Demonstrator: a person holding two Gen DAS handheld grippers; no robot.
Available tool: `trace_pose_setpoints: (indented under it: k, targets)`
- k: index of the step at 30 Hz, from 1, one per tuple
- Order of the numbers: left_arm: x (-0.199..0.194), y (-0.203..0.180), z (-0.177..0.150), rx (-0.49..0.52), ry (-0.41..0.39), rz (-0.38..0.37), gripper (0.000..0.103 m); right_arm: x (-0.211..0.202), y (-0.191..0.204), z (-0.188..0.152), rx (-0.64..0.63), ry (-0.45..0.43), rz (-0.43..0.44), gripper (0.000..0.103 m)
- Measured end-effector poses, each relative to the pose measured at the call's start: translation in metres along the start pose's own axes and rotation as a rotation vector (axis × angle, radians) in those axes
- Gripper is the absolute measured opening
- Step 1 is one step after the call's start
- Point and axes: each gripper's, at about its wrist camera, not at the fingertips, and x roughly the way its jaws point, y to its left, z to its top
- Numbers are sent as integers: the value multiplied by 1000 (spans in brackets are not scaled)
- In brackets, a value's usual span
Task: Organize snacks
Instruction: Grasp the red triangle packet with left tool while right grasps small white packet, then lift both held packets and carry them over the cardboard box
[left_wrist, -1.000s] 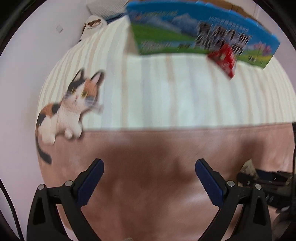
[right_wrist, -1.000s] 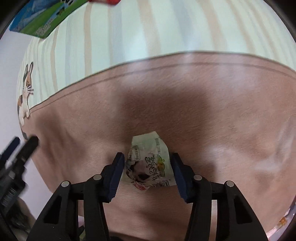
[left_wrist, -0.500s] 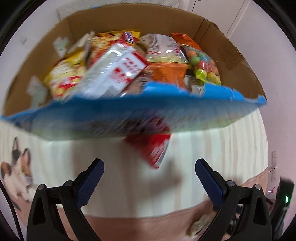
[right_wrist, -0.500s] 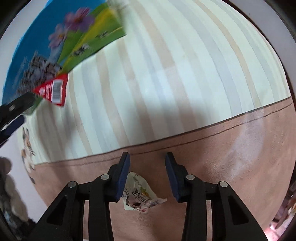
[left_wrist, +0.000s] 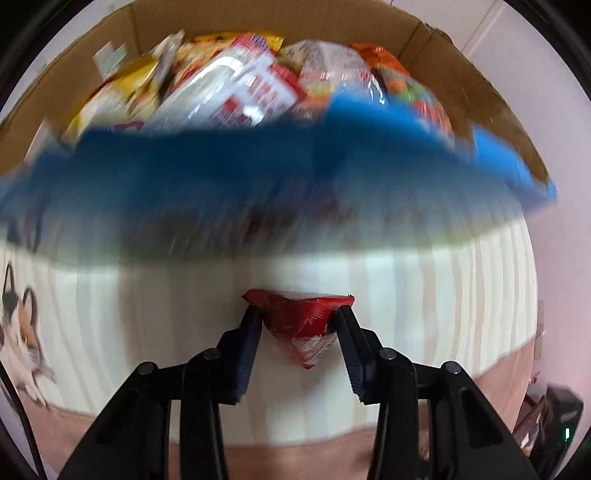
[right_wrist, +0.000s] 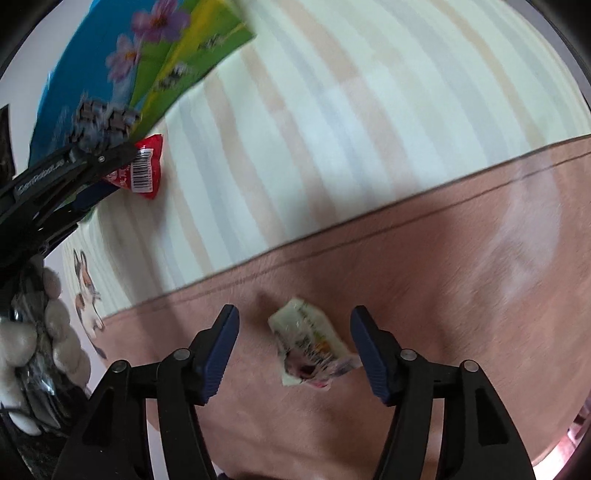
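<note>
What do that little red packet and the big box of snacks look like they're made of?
The red packet, pinched in the left gripper, looks like glossy plastic film: it creases, shines and carries a printed barcode. The box looks like plain brown cardboard inside, matte, with a printed blue outer face.

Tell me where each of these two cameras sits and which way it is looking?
Left wrist: rides the left gripper, looking along its fingers at the red packet they clamp, snack box beyond.
Right wrist: rides the right gripper, looking down past open fingers at the pale packet on the mat.
Shared: the red packet, left gripper and box appear in both.
</note>
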Motion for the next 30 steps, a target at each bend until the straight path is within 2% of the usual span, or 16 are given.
trace_pose_setpoints:
  k: [6, 11, 14, 16, 18, 20, 22, 24, 28, 30]
  targets:
    - [-13, 26, -76, 3, 75, 13, 39, 37, 16, -14, -73, 87, -85, 66]
    - [-17, 54, -135, -50, 147, 8, 39, 47, 27, -32, -173, 69, -171, 65]
    - [-11, 65, -155, -82, 187, -10, 39, 51, 29, -42, -200, 70, -180, 62]
    - [-7, 70, -161, -113, 205, -38, 40, 54, 31, -48, -211, 85, -175, 61]
    - [0, 76, -159, -151, 227, -73, 54, 56, 33, -53, -228, 95, -179, 62]
    - [11, 86, -160, -207, 257, -134, 55, 59, 35, -54, -220, 97, -172, 63]
    - [21, 96, -160, -248, 276, -164, 55, 61, 32, -53, -186, 96, -155, 68]
    - [28, 98, -161, -253, 285, -164, 55, 65, 33, -54, -159, 100, -138, 71]
    - [26, 86, -157, -218, 273, -133, 54, 65, 34, -57, -189, 102, -172, 71]
    - [24, 66, -158, -202, 263, -123, 49, 71, 43, -61, -213, 93, -202, 62]
